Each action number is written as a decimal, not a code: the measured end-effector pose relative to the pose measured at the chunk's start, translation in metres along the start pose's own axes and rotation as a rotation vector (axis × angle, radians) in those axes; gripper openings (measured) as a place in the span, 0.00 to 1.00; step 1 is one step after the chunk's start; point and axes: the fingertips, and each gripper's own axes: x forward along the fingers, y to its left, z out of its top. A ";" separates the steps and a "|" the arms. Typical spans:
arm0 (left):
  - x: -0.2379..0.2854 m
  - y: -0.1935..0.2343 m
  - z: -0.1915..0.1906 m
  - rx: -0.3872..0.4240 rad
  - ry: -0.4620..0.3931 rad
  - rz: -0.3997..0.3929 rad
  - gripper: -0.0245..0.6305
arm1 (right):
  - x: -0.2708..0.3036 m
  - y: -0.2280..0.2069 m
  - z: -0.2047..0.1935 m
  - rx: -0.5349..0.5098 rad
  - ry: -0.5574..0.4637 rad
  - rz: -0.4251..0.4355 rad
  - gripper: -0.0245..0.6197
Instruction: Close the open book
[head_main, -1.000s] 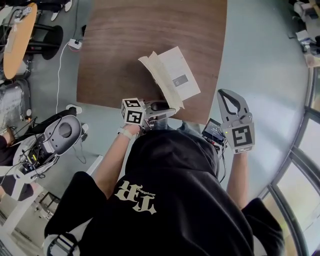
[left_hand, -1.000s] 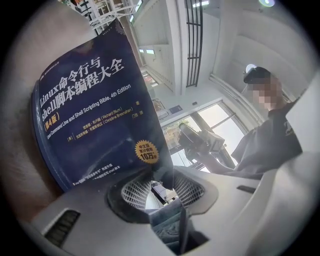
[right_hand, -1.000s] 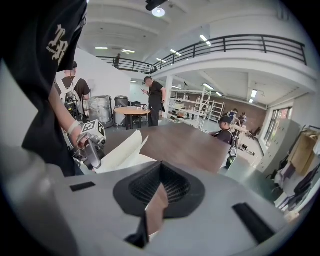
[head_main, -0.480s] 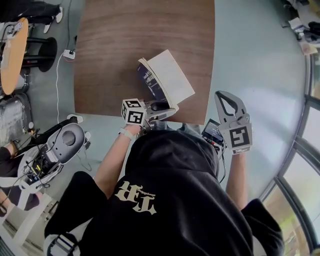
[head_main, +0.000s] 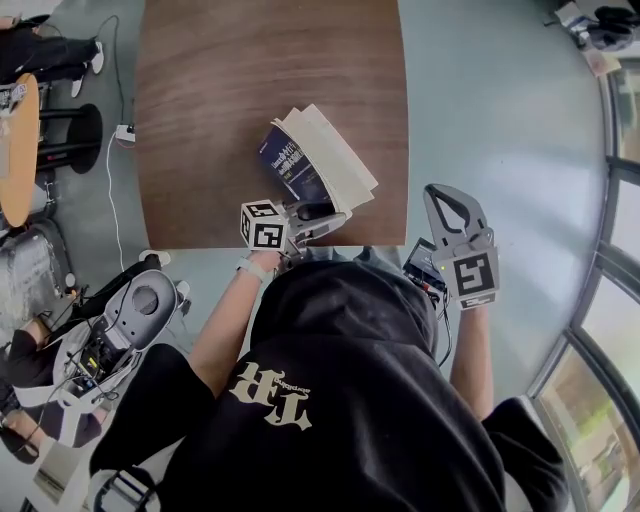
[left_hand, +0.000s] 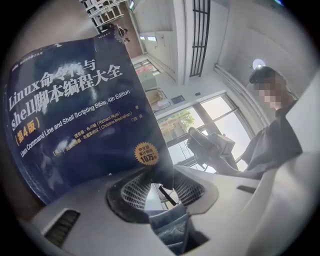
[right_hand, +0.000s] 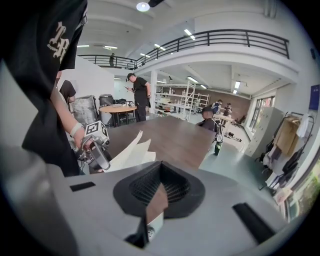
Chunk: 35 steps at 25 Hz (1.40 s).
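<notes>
Now the book (head_main: 322, 158) stands half-raised near the worktop's (head_main: 220, 90) near edge, blue cover tilted up and pages fanned to the right. The left gripper (left_hand: 159, 186) has its jaws spread, the cover's lower corner dipping between them. The right gripper (head_main: 441, 193) hangs beyond the worktop's corner, jaws pressed together on nothing.

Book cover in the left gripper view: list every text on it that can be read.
"Linux命令行与shell脚本编程大全": title on the book cover.
"(第4版)": below the title.
"Linux Command Line and Shell Scripting Bible, 4th Edition": subtitle.
"Richard Blum" and "Christine Bresnahan": in brackets in the author lines. The Chinese beside them is too small to read.
"中文版" and "10万": gold sticker. Its middle line is too small.
Print along the cover's top: blurred, unreadable.
</notes>
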 end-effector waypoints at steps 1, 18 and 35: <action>0.002 0.001 0.001 -0.001 0.007 -0.002 0.22 | -0.001 0.000 -0.001 0.006 0.002 -0.007 0.02; 0.021 0.028 0.010 -0.004 0.115 -0.004 0.22 | -0.021 -0.004 -0.010 0.052 0.033 -0.106 0.02; 0.042 0.062 0.001 -0.013 0.188 0.087 0.26 | -0.044 0.003 -0.027 0.090 0.048 -0.163 0.02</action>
